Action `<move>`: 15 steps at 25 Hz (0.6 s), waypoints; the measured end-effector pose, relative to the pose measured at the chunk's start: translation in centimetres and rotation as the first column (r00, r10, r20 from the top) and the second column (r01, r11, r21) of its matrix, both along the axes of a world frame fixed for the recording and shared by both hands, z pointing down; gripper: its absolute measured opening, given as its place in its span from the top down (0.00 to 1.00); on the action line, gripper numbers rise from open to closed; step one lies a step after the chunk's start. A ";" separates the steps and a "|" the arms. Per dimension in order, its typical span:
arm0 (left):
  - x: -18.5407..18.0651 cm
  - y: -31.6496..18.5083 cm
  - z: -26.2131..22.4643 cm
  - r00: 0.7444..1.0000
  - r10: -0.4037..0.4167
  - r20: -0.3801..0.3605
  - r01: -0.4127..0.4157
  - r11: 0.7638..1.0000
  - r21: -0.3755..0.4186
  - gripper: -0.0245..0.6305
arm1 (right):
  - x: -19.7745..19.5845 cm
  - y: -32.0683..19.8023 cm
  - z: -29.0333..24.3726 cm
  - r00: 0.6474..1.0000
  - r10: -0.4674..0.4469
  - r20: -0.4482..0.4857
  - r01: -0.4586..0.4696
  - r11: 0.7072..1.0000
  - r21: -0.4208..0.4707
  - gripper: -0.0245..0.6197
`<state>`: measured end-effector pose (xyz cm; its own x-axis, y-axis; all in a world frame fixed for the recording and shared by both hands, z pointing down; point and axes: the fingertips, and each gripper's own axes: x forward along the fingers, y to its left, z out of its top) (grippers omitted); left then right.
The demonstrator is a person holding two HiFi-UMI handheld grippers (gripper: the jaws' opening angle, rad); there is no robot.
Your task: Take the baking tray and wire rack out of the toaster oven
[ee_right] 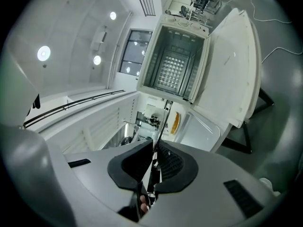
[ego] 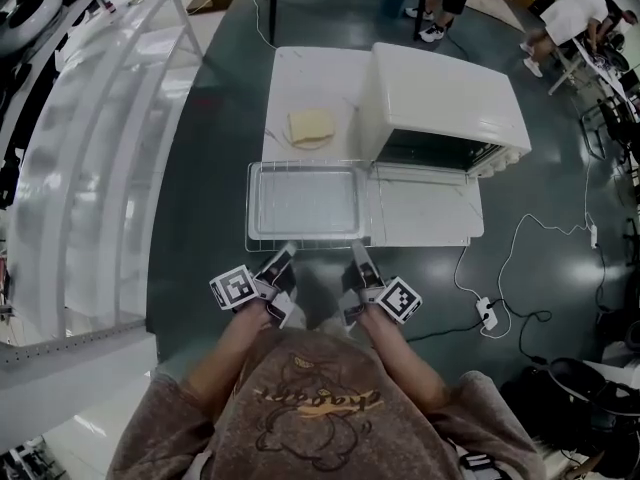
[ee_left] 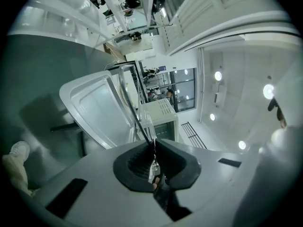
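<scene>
You have the rack (ego: 365,198) and the tray (ego: 303,201) riding on it clear of the oven (ego: 440,98). They sit left of the dropped door (ego: 425,213), over the front left of the surface (ego: 300,78). The left gripper (ego: 284,256) and right gripper (ego: 358,252) each hold the near edge. Both gripper views show the jaws pressed together on a thin rack wire, one near each front corner. The right gripper view looks into the oven cavity, and it appears empty, so the removal itself looks done.

This is the carry-and-set-down step. Whether the rack already rests on the surface or hangs just above it cannot be told from here. The next move calls for lowering both hands evenly so the tray does not slide along the wires. Land the far edge first, and release only once the load is fully borne. The stack seems to overhang the surface's left edge a little, so shift it inward before letting go.

A yellow square (ego: 311,126), perhaps bread, lies on the surface just behind the rack, so leave room for it. The surface is a small white table on a dark glossy floor (ego: 210,168). A cable (ego: 520,228) runs to a power strip (ego: 487,313) on the right. A curved white structure (ego: 90,148) fills the left, and people (ego: 575,18) are at the far top.
</scene>
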<state>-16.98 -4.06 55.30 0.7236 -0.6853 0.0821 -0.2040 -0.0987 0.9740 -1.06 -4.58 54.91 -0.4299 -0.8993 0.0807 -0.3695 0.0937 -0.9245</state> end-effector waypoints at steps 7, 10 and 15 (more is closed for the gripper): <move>-1.2 -1.0 4.5 1.000 0.024 0.006 -0.023 0.998 -0.064 0.95 | -1.3 -0.5 5.0 1.000 0.008 -0.024 -0.011 0.992 -0.128 0.93; -1.4 -1.6 5.6 0.999 0.029 0.013 -0.028 0.997 -0.068 0.95 | -1.8 -1.9 4.8 0.999 -0.022 -0.032 0.021 0.999 -0.038 0.93; -1.7 -2.2 6.7 1.000 0.020 -0.005 -0.021 0.995 -0.094 0.95 | -1.5 -1.6 7.6 1.000 0.019 -0.020 -0.022 0.985 -0.174 0.93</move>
